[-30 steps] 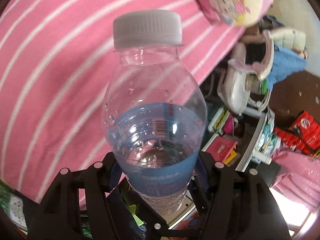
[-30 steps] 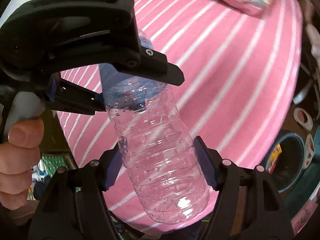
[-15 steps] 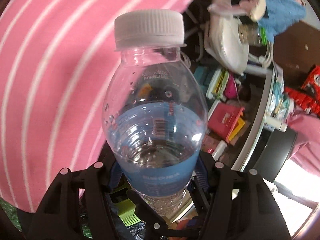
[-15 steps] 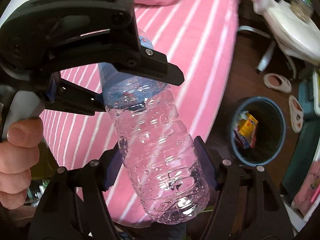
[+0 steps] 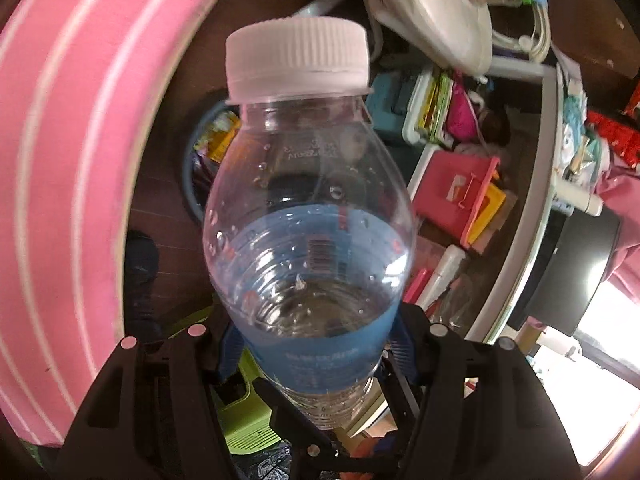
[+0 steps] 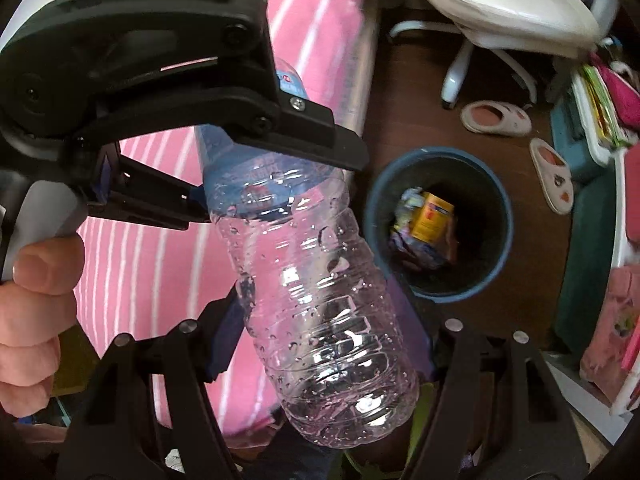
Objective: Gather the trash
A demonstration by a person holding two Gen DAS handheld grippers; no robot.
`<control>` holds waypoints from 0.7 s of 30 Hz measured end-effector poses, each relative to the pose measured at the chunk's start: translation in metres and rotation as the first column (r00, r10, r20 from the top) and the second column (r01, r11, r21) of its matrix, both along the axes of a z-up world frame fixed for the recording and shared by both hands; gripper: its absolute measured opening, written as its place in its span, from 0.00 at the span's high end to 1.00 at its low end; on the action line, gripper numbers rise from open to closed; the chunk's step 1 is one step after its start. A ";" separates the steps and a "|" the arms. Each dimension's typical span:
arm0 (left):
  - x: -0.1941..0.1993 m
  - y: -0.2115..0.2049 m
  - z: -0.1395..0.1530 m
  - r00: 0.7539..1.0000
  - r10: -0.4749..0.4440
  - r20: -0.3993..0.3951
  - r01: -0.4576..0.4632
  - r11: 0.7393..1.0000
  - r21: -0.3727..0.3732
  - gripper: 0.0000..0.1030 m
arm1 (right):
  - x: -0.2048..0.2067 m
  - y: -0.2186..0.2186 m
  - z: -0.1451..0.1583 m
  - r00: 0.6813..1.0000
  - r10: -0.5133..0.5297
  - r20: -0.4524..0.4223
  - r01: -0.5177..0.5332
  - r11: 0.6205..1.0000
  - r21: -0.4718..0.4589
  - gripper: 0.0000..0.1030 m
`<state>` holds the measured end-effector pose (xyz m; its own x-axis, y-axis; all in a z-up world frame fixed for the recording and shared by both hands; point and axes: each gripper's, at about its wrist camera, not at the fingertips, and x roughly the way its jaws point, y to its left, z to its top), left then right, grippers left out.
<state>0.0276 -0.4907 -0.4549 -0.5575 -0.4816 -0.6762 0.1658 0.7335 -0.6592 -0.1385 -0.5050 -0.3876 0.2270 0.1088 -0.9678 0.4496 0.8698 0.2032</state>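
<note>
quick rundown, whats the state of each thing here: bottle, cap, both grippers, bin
plastic bottle: clear, looks empty apart from droplets inside, held by both grippers
white cap: on
left gripper: shut on the bottle at its blue label
right gripper: shut on the bottle's lower half
trash bin: open, upright on the floor, wrappers already inside

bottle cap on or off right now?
On. The white screw cap sits seated on the neck of the plastic bottle, which the left gripper clamps at its blue label.
</note>
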 end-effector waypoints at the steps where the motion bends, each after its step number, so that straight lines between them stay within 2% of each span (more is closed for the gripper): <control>1: -0.004 -0.011 -0.004 1.000 -0.008 -0.004 0.008 1.000 0.001 0.43 | -0.005 -0.008 -0.004 1.000 -0.007 -0.003 0.007 1.000 0.000 0.33; 8: -0.023 -0.072 -0.045 0.995 -0.091 -0.027 0.091 0.996 -0.011 0.40 | -0.028 -0.051 -0.029 0.998 -0.049 -0.025 0.048 0.998 -0.026 0.32; 9: -0.024 -0.082 -0.053 0.994 -0.103 -0.022 0.103 0.995 -0.002 0.32 | -0.030 -0.060 -0.039 0.998 -0.050 -0.047 0.048 0.998 -0.051 0.31; 10: -0.022 -0.089 -0.060 0.994 -0.109 0.013 0.109 0.994 0.020 0.15 | -0.030 -0.065 -0.048 0.996 -0.051 -0.071 0.046 0.996 -0.074 0.31; 11: -0.019 -0.092 -0.064 0.993 -0.105 0.045 0.104 0.994 0.034 0.12 | -0.032 -0.072 -0.058 0.993 -0.057 -0.100 0.046 0.992 -0.114 0.30; 12: -0.017 -0.097 -0.068 0.992 -0.108 0.071 0.106 0.994 0.041 0.12 | -0.033 -0.077 -0.065 0.992 -0.061 -0.108 0.047 0.991 -0.126 0.25; 15: -0.016 -0.100 -0.074 0.989 -0.128 0.080 0.122 0.990 0.070 0.12 | -0.043 -0.090 -0.073 0.989 -0.090 -0.114 0.076 0.990 -0.123 0.24; 18: -0.022 -0.086 -0.063 0.982 -0.144 0.124 0.135 0.988 0.080 0.12 | -0.057 -0.091 -0.061 0.989 -0.123 -0.082 0.114 0.988 -0.104 0.24; 21: -0.030 -0.058 -0.050 0.977 -0.152 0.149 0.139 0.986 0.094 0.12 | -0.070 -0.079 -0.047 0.992 -0.110 -0.059 0.103 0.988 -0.114 0.22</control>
